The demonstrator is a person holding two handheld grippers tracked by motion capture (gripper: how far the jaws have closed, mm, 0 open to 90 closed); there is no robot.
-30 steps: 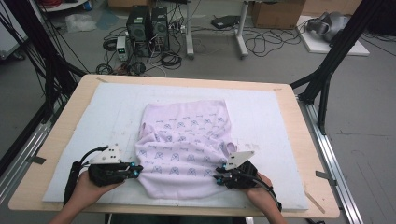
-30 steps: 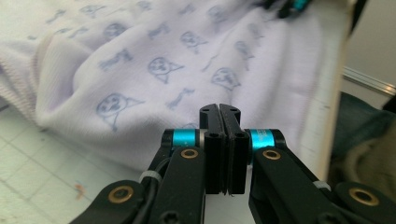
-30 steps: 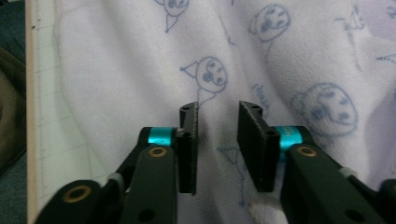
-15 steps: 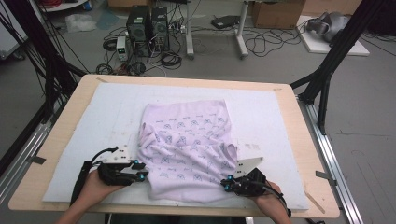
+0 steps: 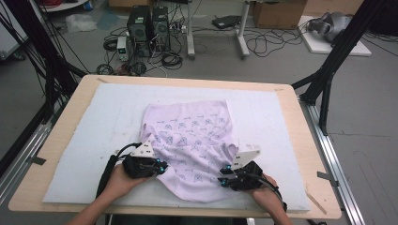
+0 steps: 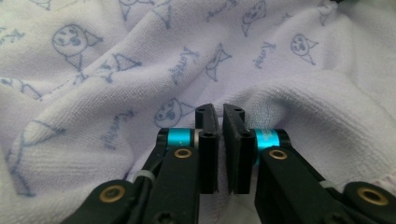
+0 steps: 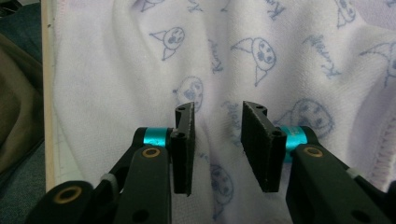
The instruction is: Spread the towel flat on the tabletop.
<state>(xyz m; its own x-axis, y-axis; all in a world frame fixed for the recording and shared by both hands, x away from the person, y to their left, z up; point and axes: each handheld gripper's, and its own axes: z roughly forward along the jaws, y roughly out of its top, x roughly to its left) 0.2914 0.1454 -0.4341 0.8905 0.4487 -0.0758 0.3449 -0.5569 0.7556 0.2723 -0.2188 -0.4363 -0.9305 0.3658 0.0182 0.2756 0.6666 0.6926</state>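
Towel (image 5: 195, 140), lilac with cat print, lies rumpled mid-bench on white pad (image 5: 84, 140), near edge toward person.
Left hand-held gripper (image 5: 159, 167): jaws nearly together, pinching thin towel fold at left edge, likely for lifting or folding.
Right hand-held gripper (image 5: 226, 179): jaws apart over towel's right edge, nothing gripped; likely lining up matching pinch.

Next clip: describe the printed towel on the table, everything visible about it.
The towel is pale lilac terry cloth printed with small blue cat-like faces and script words, with a stitched hem. It lies rumpled and partly folded on the white mat, near edge bunched. The left gripper sits at its left edge, jaws nearly shut with a fold just behind them; the right gripper is open over its near right part.
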